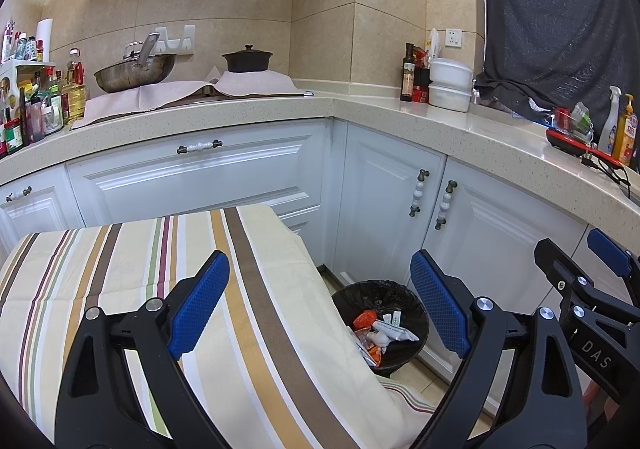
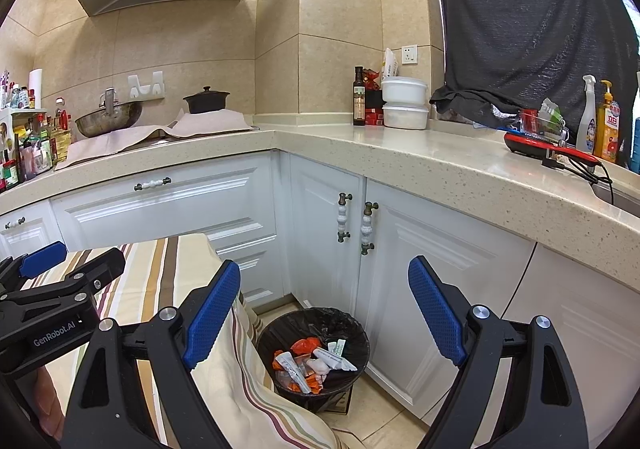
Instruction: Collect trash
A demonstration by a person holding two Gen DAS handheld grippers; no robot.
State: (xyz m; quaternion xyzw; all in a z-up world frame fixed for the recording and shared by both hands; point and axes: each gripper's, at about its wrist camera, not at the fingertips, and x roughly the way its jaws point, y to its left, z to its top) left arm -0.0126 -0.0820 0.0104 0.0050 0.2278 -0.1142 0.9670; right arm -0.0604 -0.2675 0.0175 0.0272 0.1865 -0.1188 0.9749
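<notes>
- Risk, table cover: cream cloth with brown, gold and green stripes (image 1: pixel 132 289) draped below and left of both tongs, its hanging edge touching the near rim of the bin; likely to snag a descending finger and drag or tip the bin.
- Risk, bin: small round bin lined with a black plastic bag (image 2: pixel 316 323) on the tiled floor, below and ahead of the right tongs, close against the white cabinet doors (image 2: pixel 326 233); light by the look of it, so liable to slide or topple if nudged from the cloth side.
- Risk, liner: loose crinkled bag rim, easily caught between pads during any reach inside, lifting liner rather than waste.
- Risk, collision: two tongs side by side, near each other; simultaneous reach toward the one bin likely to cross fingers.
- Task item: trash of orange wrappers and white tubes and sachets (image 2: pixel 310 363) lying loose inside the bin, heaped well below the rim. No loose waste visible on the striped cloth in either view; remaining items, if any, not in view.
- Left tongs (image 1: pixel 320 303): blue-padded fingers spread wide, nothing between them, touching nothing; poised above the cloth edge with the bin showing through the gap.
- Right tongs (image 2: pixel 324 311): blue-padded fingers spread wide, empty, clear of all surfaces; bin centred in the gap below.
- Judgement: collection appears at or near completion.
</notes>
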